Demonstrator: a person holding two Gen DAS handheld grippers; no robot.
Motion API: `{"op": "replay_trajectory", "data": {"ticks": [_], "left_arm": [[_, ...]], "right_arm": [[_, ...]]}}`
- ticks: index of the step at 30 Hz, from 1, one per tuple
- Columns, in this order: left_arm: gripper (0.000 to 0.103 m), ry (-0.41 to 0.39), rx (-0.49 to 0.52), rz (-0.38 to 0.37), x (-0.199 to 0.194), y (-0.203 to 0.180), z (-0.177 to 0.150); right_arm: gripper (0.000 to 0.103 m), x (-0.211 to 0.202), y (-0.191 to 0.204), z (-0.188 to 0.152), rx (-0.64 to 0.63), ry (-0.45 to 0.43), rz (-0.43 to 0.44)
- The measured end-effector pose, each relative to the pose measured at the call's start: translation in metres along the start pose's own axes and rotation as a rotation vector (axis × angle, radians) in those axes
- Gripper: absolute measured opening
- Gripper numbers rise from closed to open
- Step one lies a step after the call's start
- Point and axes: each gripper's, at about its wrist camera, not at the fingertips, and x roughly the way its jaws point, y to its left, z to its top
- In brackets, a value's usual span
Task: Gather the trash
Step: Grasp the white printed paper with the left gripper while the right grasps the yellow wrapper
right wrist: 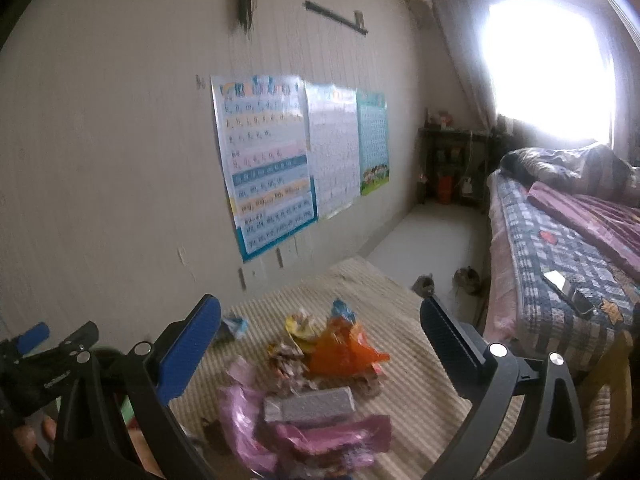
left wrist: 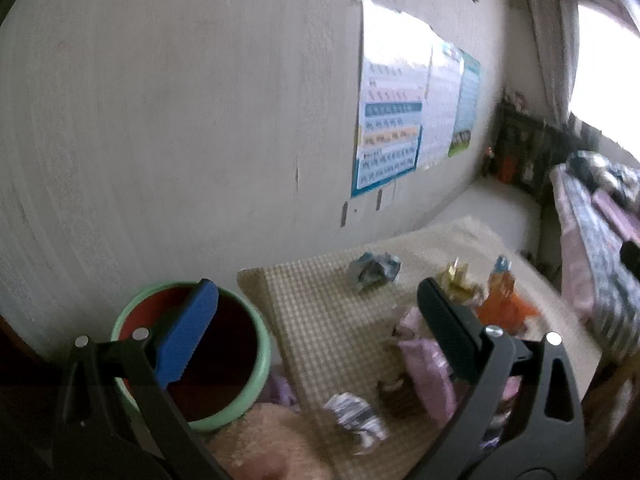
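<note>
Both tongs (left wrist: 316, 332) (right wrist: 320, 344) gape (empty) over table-edge wrappers (right wrist: 320, 412).

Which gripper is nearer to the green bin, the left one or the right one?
Left. The left gripper hangs open right beside the green bin, one finger over its rim. The right gripper is over the wrappers, farther away.

Daylight floods from the window (right wrist: 548, 68), blown out to white glare — the room stays dim and grey. Both views are motion-blurred, with fisheye bending and dark vignetted corners; wall posters (right wrist: 266, 160) smear.
</note>
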Motion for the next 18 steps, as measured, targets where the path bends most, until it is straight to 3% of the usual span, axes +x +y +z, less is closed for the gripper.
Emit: {"op": "replay_trajectory", "data": {"ticks": [4,8,14,18], "left_arm": [[0.098,0.139,0.079,-0.016,0.028,-0.002,-0.032],[0.096,0.312,0.047,-0.133,0.057,-0.008,-0.063],[0.075,0.449,0.064,-0.185,0.084,-0.025,-0.099],[0.049,0.551,0.026,-0.212,0.103,-0.024,-0.115]], "right_arm": [[0.096,0.012,-0.021,-0.026,0.007,0.102,-0.012],[0.096,0.022,-0.045,-0.066,0.017,0.250,-0.040],[0.096,0.026,-0.062,-0.118,0.069,0.470,-0.006],[0.095,0.040,-0.068,-0.144,0.140,0.630,0.041]]}}
